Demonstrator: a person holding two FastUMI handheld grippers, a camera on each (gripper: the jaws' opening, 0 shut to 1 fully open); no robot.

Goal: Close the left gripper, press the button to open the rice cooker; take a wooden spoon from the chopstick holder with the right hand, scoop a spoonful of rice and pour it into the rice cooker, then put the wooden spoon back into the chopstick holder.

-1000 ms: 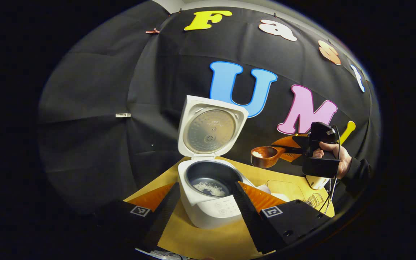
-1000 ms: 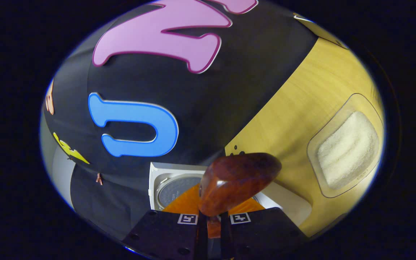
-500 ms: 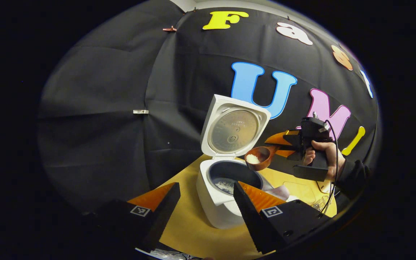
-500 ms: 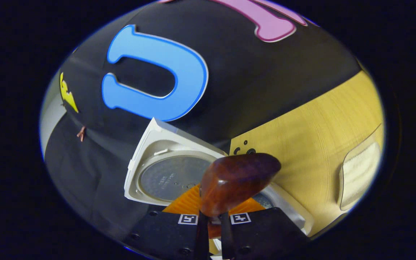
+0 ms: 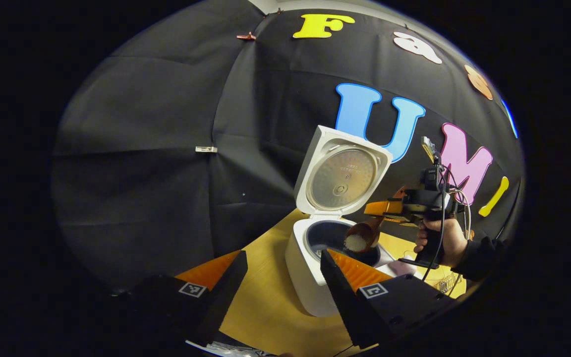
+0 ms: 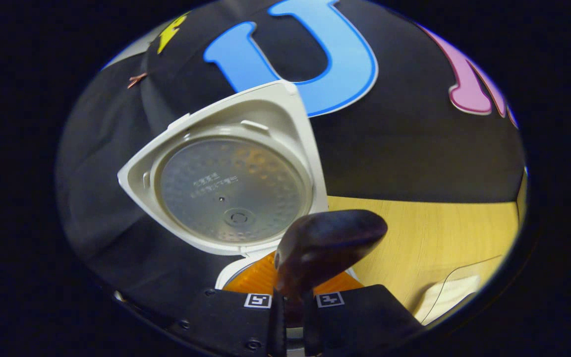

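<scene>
The white rice cooker [image 5: 310, 277] stands open on the yellow table, its lid [image 5: 341, 173] upright and its dark pot [image 5: 332, 237] showing. A wooden spoon [image 5: 361, 237] with white rice in its bowl is tipped over the pot. My right gripper [image 5: 394, 210], held by a hand, is shut on the spoon's handle. In the right gripper view the spoon's dark back [image 6: 327, 245] rises from my right gripper [image 6: 290, 297], with the lid [image 6: 231, 183] behind it. My left gripper [image 5: 283, 270] stands open in front of the cooker, nothing between its fingers.
A clear tray of rice [image 6: 456, 295] lies on the table [image 6: 439, 233] to the right of the cooker. A wire holder [image 5: 445, 283] sits at the table's right edge below the hand [image 5: 436, 238]. The black cloth wall stands close behind the cooker.
The right gripper carried the spoon left and down over the pot and tipped it. The left gripper view has shifted left, so the cooker sits further right in it.
</scene>
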